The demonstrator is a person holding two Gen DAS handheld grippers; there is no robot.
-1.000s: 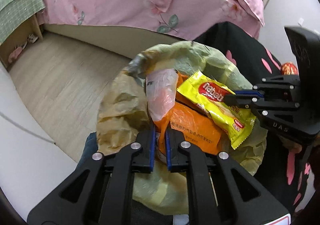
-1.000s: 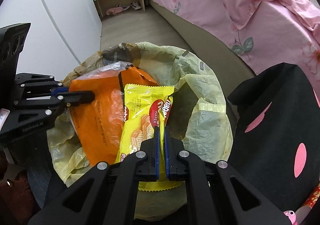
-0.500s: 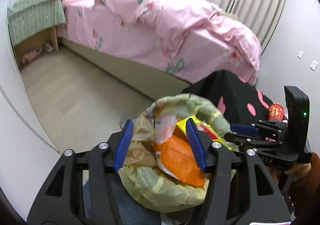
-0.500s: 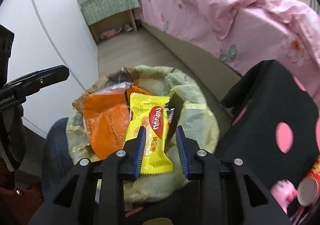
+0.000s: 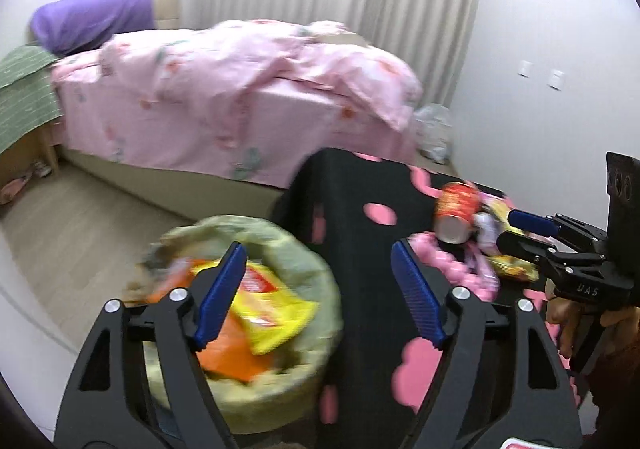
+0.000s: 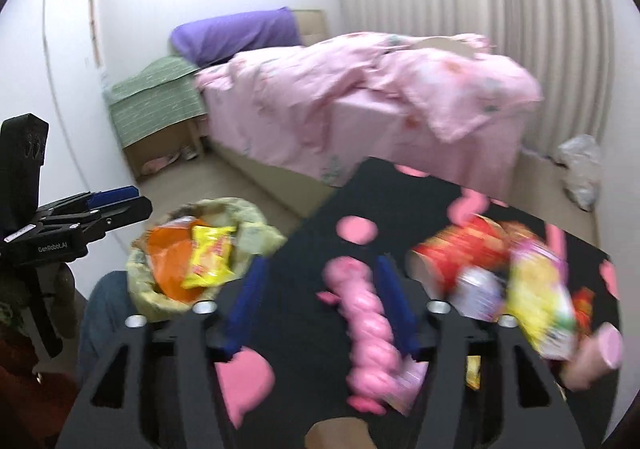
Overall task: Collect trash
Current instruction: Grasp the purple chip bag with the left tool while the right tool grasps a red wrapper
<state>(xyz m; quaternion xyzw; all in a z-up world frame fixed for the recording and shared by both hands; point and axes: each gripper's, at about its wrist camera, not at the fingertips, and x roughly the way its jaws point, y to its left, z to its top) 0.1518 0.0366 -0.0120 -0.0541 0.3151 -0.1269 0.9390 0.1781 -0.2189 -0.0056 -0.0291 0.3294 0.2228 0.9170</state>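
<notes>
A yellow-green trash bag [image 5: 280, 249] holds an orange wrapper [image 5: 224, 349] and a yellow wafer packet [image 5: 272, 309]; the bag also shows in the right wrist view [image 6: 256, 221]. My left gripper [image 5: 320, 297] is open and empty, above the bag's right rim. My right gripper [image 6: 320, 313] is open and empty over a black table with pink spots [image 6: 304, 249]. On it lie a pink twisted wrapper [image 6: 368, 329], a red cup [image 6: 464, 245] on its side and a yellow packet [image 6: 536, 301]. The frames are blurred.
A bed with pink bedding [image 5: 240, 89] stands behind. A green-covered shelf [image 6: 156, 97] is at its head. A white plastic bag [image 6: 580, 169] lies on the floor at the back right. A white wall is at the left.
Both grippers let go of the wrappers, which now lie in the bag, opened wide and lifted away. The right gripper has swung right over the table.
</notes>
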